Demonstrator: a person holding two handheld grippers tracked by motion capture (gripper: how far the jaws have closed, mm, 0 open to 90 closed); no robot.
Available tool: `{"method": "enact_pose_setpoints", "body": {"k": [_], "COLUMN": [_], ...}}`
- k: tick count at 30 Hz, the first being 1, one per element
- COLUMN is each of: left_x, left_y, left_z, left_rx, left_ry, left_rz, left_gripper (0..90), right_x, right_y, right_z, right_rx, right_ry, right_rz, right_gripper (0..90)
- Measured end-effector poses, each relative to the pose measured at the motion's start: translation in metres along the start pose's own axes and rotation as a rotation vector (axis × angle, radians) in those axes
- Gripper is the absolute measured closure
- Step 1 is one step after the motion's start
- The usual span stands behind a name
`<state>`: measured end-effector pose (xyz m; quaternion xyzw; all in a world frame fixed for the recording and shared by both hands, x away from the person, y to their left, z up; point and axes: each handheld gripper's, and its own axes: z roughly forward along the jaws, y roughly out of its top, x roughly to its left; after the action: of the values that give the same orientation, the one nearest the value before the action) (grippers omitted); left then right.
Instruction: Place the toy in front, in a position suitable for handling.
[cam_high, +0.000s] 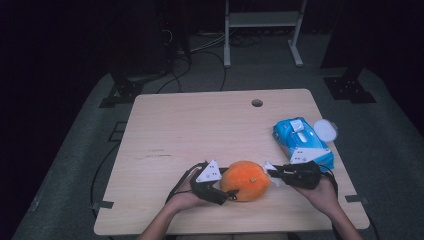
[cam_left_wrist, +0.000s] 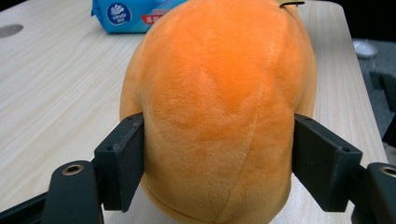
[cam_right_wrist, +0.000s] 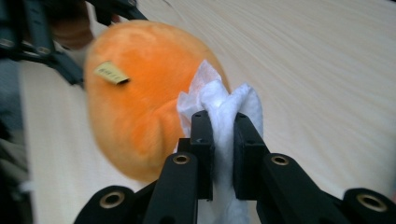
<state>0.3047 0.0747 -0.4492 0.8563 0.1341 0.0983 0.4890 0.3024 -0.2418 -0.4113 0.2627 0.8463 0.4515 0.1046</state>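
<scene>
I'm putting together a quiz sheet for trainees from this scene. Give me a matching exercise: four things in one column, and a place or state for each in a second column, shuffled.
Things
1. orange plush toy
2. white wipe
3. blue wipes pack
4. round hole

Places or states
A. lying on the table's right side, lid flipped open
B. pinched in the right tool
C. squeezed between the jaws of the left tool
D. in the tabletop near the far edge

Pairs: 1-C, 2-B, 3-A, 4-D
</scene>
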Motion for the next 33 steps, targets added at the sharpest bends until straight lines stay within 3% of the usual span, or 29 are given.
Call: {"method": "enact_pose_setpoints", "body": {"k": [2, 4, 6, 8, 9, 11, 16, 19, 21, 22, 24, 26, 28, 30, 32, 33], "left_x": [0.000, 0.000, 0.000, 0.001, 0.002, 0.003, 0.001, 0.001, 0.002, 0.002, 0.002, 0.002, 0.002, 0.002, 0.002, 0.001], "left_y": [0.000, 0.000, 0.000, -0.002, -0.003, -0.003, -0.001, -0.001, -0.002, -0.002, -0.003, -0.002, -0.002, -0.003, -0.002, -0.002], "left_z": [0.001, 0.002, 0.001, 0.000, 0.000, 0.000, 0.002, 0.002, 0.002, 0.002, 0.001, 0.001, 0.001, 0.001, 0.002, 0.002], "left_rx": [0.004, -0.002, -0.002, 0.002, -0.005, -0.012, -0.008, -0.008, -0.012, -0.010, -0.011, -0.010, -0.011, -0.010, -0.004, -0.003], "left_ry": [0.000, 0.005, 0.005, 0.001, -0.004, -0.005, -0.001, 0.000, -0.002, -0.002, -0.006, -0.007, -0.007, -0.008, -0.001, 0.000], "left_rz": [0.003, -0.006, -0.010, -0.010, -0.021, -0.037, -0.031, -0.030, -0.034, -0.034, -0.040, -0.039, -0.038, -0.039, -0.035, -0.033], "left_gripper": [24.9, 24.9, 24.8, 24.8, 24.8, 24.9, 24.4, 23.7, 23.6, 23.5, 23.6, 23.6, 23.6, 23.6, 23.5, 23.4], "right_x": [0.007, 0.018, 0.030, 0.038, 0.037, 0.028, 0.012, 0.016, 0.024, 0.028, 0.029, 0.022, 0.014, 0.008, 0.004, 0.006], "right_y": [0.003, 0.012, 0.020, 0.022, 0.021, 0.016, 0.007, 0.010, 0.015, 0.017, 0.017, 0.014, 0.009, 0.004, -0.001, 0.001], "right_z": [-0.001, -0.002, 0.001, 0.007, 0.009, 0.008, -0.002, -0.004, -0.001, 0.001, 0.004, 0.003, 0.001, 0.003, 0.003, 0.002], "right_rx": [-0.029, -0.081, -0.090, -0.051, -0.046, -0.037, -0.008, -0.051, -0.069, -0.059, -0.040, -0.034, -0.010, 0.047, 0.027, 0.015], "right_ry": [0.033, 0.097, 0.140, 0.125, 0.123, 0.106, -0.003, 0.050, 0.106, 0.111, 0.100, 0.086, 0.017, -0.062, -0.020, -0.004], "right_rz": [-0.003, -0.022, -0.059, -0.108, -0.109, -0.091, -0.055, -0.033, -0.060, -0.079, -0.098, -0.075, -0.075, -0.088, -0.044, -0.046], "right_gripper": [80.4, 80.3, 80.3, 80.4, 80.4, 80.7, 80.7, 80.7, 80.7, 80.6, 80.7, 80.7, 80.6, 80.6, 80.6, 80.6]}}
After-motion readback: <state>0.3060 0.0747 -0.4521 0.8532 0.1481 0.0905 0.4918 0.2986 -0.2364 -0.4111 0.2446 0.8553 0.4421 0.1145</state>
